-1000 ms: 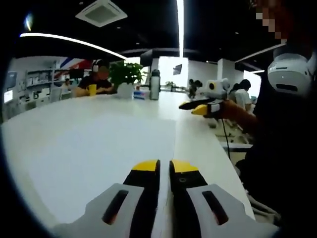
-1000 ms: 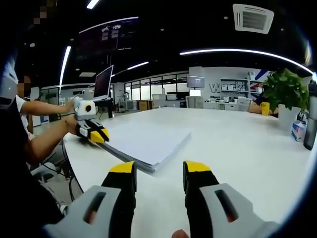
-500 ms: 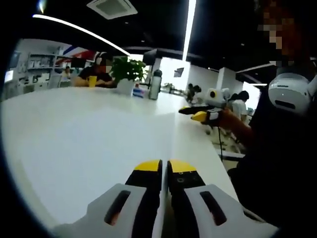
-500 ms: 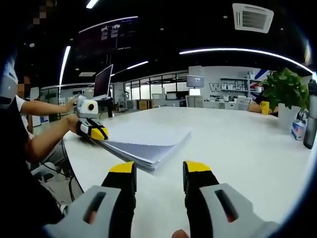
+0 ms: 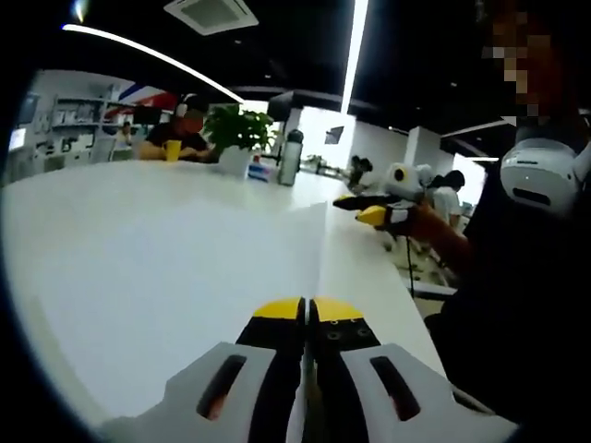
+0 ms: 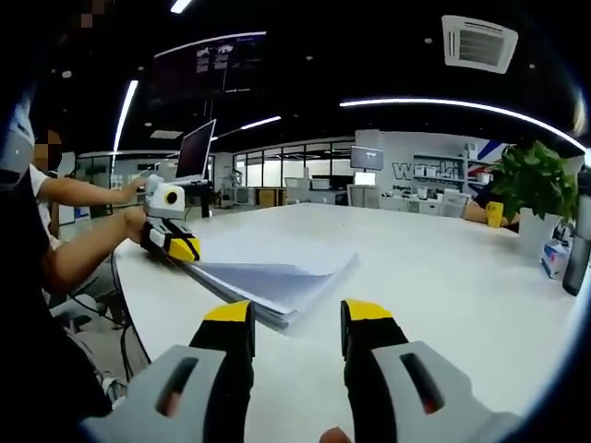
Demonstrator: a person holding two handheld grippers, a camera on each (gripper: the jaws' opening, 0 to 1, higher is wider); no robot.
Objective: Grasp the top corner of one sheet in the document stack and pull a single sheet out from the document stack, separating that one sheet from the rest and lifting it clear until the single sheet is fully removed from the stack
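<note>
Sheet [image 6: 277, 257] corner higher off stack [image 6: 294, 293]

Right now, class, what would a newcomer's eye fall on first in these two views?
The left gripper, at the table's near edge, pinches the top sheet and peels its corner up off the document stack. The right gripper hovers open nearby. A potted plant stands far right.

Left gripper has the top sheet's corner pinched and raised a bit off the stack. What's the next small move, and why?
Probably lift the left gripper further up and away: its jaws are shut on the top sheet, whose near corner is raised while its far part lies on the document stack. The right gripper hangs open nearby.
</note>
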